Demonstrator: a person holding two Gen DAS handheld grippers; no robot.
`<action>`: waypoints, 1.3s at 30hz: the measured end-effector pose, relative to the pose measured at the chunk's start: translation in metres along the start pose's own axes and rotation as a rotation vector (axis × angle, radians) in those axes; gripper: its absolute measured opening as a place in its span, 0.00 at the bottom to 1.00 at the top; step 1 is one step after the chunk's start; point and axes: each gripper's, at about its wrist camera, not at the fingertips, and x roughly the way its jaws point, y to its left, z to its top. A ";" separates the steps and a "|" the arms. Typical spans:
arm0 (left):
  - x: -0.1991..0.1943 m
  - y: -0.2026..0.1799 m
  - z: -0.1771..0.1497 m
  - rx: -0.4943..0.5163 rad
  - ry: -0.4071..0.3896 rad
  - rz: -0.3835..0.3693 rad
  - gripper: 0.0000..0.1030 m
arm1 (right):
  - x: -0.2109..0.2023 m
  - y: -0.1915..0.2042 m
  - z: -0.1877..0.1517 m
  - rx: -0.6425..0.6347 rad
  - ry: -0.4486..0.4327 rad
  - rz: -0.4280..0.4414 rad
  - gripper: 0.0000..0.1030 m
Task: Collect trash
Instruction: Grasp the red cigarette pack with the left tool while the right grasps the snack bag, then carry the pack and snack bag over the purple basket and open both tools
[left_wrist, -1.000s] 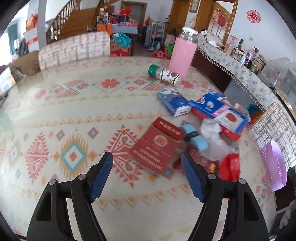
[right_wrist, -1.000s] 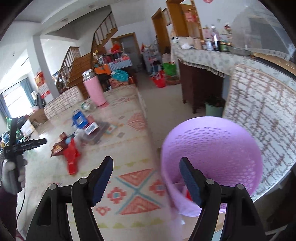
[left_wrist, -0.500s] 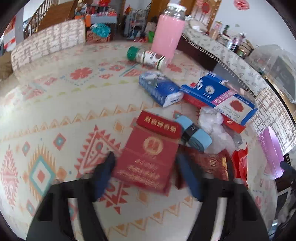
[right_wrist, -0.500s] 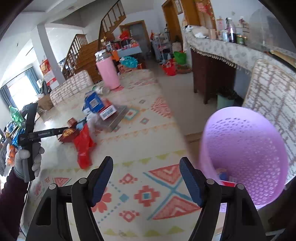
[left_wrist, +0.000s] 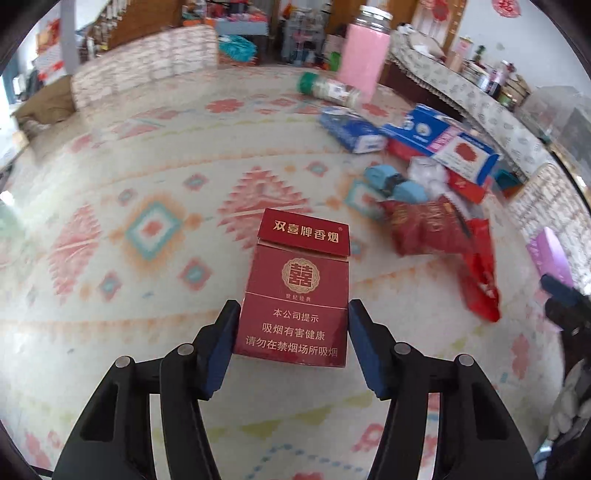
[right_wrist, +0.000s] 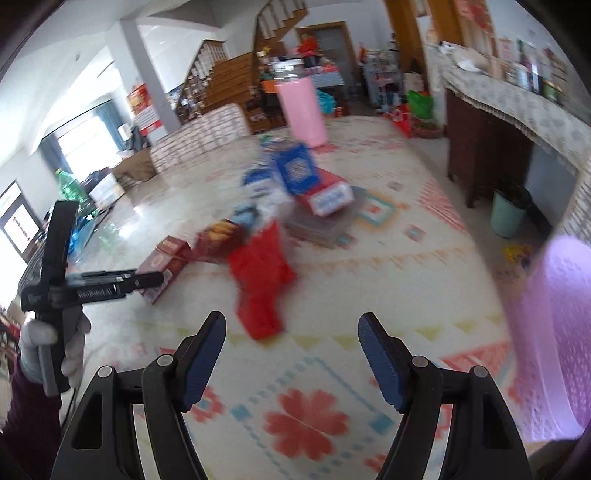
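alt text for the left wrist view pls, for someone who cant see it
The left gripper has its jaws on either side of a red cigarette pack on a patterned tablecloth; whether they grip it is unclear. Beyond lie a red snack bag, blue boxes, a fallen green-capped bottle and a pink jar.

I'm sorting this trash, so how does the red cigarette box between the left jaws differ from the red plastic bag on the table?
The red cigarette box is rigid, rectangular and printed with gold text; the red plastic bag is soft, crumpled and shapeless. The box sits between the left gripper jaws; the bag lies free beside the pile. Both are red and rest on the patterned tablecloth.
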 end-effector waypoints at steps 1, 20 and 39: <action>-0.001 0.002 -0.001 -0.005 -0.006 -0.002 0.57 | 0.003 0.007 0.006 -0.012 -0.004 0.013 0.76; -0.002 0.025 -0.007 -0.083 -0.093 -0.126 0.63 | 0.130 0.073 0.074 -0.187 0.147 -0.066 0.76; -0.023 0.040 -0.009 -0.161 -0.172 -0.092 0.56 | 0.086 0.097 0.051 -0.175 0.086 -0.071 0.51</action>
